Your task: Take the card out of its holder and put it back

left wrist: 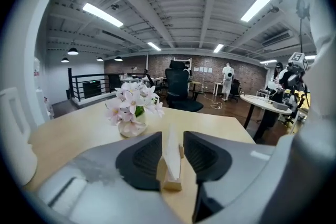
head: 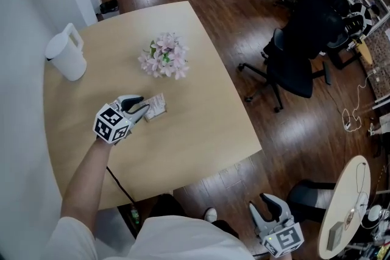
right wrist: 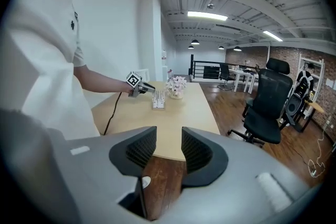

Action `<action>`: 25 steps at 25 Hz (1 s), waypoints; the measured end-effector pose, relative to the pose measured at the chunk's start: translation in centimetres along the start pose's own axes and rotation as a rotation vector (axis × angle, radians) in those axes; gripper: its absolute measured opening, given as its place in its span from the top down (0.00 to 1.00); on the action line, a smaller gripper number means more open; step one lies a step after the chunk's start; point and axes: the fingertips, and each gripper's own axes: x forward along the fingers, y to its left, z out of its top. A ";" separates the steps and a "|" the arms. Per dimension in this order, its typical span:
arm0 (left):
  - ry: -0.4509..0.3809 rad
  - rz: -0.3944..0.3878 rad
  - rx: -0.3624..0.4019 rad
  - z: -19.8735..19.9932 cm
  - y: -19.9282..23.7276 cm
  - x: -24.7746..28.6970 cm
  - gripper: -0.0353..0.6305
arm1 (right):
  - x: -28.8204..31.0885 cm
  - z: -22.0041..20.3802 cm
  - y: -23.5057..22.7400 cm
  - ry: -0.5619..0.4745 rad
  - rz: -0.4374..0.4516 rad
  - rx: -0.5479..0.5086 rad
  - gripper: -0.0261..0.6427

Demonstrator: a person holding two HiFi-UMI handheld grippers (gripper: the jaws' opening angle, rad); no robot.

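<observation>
Flowers (head: 164, 56) stand beyond left gripper (head: 145, 106) (jaws spread around card (left wrist: 171, 148)); right gripper (right wrist: 169, 150) gapes, empty.

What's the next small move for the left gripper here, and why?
Probably ease the left gripper straight back with jaws wide. The card stands seated in its wooden holder between the jaws, a gap either side, nothing gripped. If that is the return done, backing off straight avoids tipping it.

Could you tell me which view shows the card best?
The left gripper view: the card stands edge-on, close up, between the open jaws. The head view shows it small; the right gripper view, tiny and distant.
</observation>
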 end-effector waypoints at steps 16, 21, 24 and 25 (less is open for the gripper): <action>-0.227 0.356 -0.187 -1.8 -38.5 -22.0 0.74 | -12.9 -11.0 -1.4 -0.154 0.338 -0.240 0.73; -0.248 0.367 -0.267 -2.4 -50.8 -24.1 0.74 | -18.2 -14.0 -1.2 -0.181 0.402 -0.240 0.73; -0.253 0.355 -0.274 -1.8 -54.8 -24.0 0.74 | -20.2 -14.7 -0.9 -0.200 0.413 -0.258 0.73; -0.254 0.346 -0.272 -1.5 -55.9 -23.9 0.74 | -20.7 -14.7 -0.7 -0.208 0.414 -0.258 0.73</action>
